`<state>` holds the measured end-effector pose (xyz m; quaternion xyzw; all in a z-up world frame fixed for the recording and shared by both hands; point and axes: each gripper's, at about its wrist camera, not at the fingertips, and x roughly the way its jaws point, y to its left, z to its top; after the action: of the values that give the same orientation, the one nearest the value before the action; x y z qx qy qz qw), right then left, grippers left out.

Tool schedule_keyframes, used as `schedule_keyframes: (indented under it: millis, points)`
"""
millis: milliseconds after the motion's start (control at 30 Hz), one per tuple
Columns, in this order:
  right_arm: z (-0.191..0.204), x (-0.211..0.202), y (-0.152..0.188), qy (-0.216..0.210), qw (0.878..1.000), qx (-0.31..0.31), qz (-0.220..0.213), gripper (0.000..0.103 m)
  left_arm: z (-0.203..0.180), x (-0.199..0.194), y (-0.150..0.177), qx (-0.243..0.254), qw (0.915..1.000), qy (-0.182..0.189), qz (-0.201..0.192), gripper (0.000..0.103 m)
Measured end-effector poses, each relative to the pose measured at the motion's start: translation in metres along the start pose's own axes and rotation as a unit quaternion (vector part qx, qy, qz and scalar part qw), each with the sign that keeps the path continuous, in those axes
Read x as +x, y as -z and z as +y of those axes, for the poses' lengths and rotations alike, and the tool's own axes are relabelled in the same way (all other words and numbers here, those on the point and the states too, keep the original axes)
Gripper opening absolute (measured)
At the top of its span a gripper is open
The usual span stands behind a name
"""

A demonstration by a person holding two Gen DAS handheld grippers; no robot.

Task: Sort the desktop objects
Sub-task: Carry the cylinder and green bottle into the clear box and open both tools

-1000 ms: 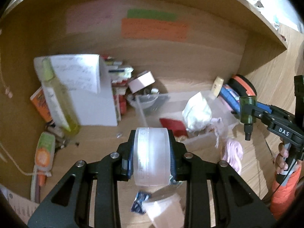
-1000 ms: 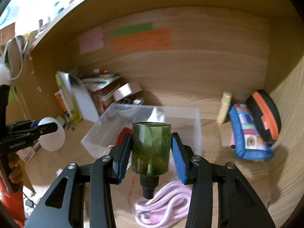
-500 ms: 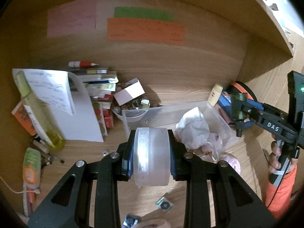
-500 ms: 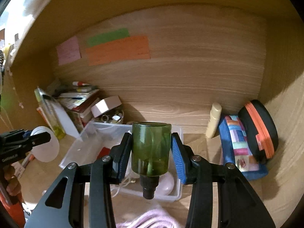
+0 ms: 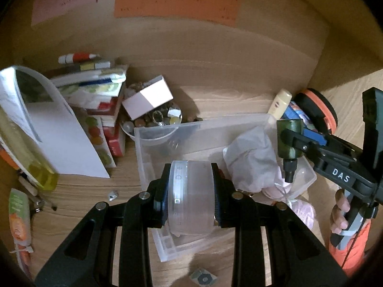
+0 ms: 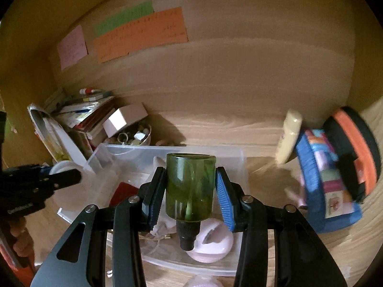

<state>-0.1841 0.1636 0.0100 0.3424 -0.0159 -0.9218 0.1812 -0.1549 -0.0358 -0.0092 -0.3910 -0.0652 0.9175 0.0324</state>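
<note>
My left gripper (image 5: 190, 198) is shut on a clear round plastic container (image 5: 190, 196), held over the near end of a clear plastic bin (image 5: 167, 129) on the wooden desk. My right gripper (image 6: 190, 191) is shut on a dark green bottle (image 6: 190, 186), held upside down with its black cap pointing down over the same bin (image 6: 229, 153). In the left wrist view the green bottle (image 5: 288, 138) hangs over the bin's right end. Inside the bin lie a crumpled white tissue (image 5: 251, 157), a red item (image 6: 122, 192) and a pale pink object (image 6: 213, 241).
A bowl of small trinkets (image 5: 155, 119) and a white box (image 5: 148, 99) sit behind the bin. Stacked books (image 5: 95, 86), a white sheet and a yellow bottle (image 5: 31, 157) crowd the left. A cream tube (image 6: 288, 136), a colourful pouch (image 6: 328, 181) and an orange-and-black case (image 6: 354, 150) stand at right.
Both grippers have moved forward and lower toward the back wall, each keeping its object. The bin now lies directly beneath them, and the pink cord has slipped out below the right wrist view.
</note>
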Motion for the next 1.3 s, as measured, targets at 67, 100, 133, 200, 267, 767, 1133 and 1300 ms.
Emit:
schedule_keyframes:
  millis: [67,100,133,200,267,767,1133,1300]
  points:
    - [0.002,0.005,0.002,-0.001,1.0,-0.003,0.006,0.038,-0.001,0.005,0.001,0.006,1.0,-0.003,0.002,0.029]
    - [0.003,0.007,0.003,-0.003,1.0,-0.003,0.01,0.038,-0.002,0.008,0.002,0.009,0.9999,-0.005,0.004,0.029]
    - [0.004,0.009,0.004,-0.005,1.0,-0.005,0.015,0.038,-0.003,0.01,0.003,0.012,0.9999,-0.005,0.006,0.029]
    - [0.008,0.012,0.006,-0.005,1.0,-0.011,0.02,0.038,-0.004,0.014,0.004,0.016,0.9998,-0.003,0.01,0.029]
    - [0.01,0.011,0.008,-0.004,1.0,-0.017,0.022,0.039,-0.007,0.016,0.005,0.021,0.9997,-0.004,0.012,0.029]
    - [0.015,0.024,0.019,-0.011,0.997,-0.035,0.068,0.039,-0.019,0.038,0.011,0.052,0.9974,-0.005,0.049,0.029]
    - [0.029,0.034,0.029,-0.011,0.994,-0.061,0.092,0.039,-0.018,0.038,0.011,0.053,0.9973,-0.02,0.047,0.039]
    - [0.033,0.031,0.029,-0.001,0.994,-0.074,0.087,0.041,-0.02,0.027,0.01,0.06,0.9974,-0.032,0.025,0.057]
